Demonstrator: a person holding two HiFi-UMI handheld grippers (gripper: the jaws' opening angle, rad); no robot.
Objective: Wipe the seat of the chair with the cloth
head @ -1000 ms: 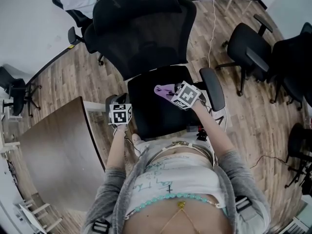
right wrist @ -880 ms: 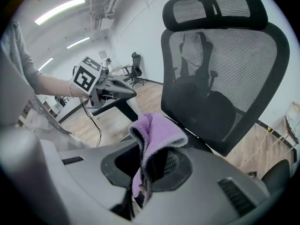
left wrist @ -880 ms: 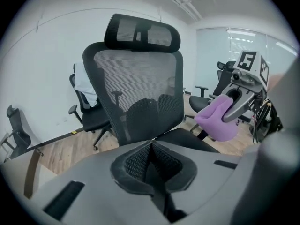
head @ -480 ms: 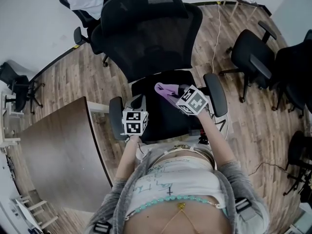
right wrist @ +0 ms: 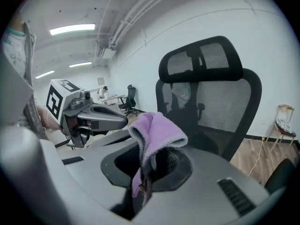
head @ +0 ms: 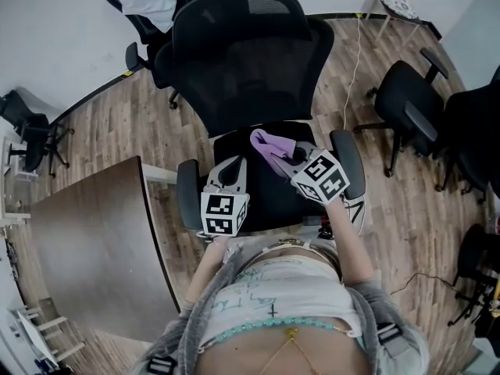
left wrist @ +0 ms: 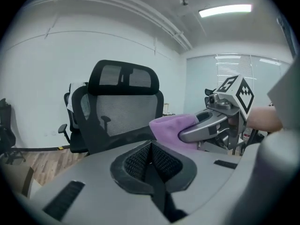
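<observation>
Now: right gripper (head: 299,153) clamped on purple cloth (head: 270,145); cloth bunched, held over rear part of black chair seat (head: 266,195), contact with seat unclear. Left gripper (head: 233,169) jaws pressed together, nothing between, over seat's left edge beside armrest (head: 186,198). Both point toward mesh backrest (head: 250,61)

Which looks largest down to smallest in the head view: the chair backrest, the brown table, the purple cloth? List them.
1. Chair backrest and brown table: near equal as they look here, and the backrest stands nearer the camera, so I leave them unranked.
2. Purple cloth: clearly the smallest.
</observation>
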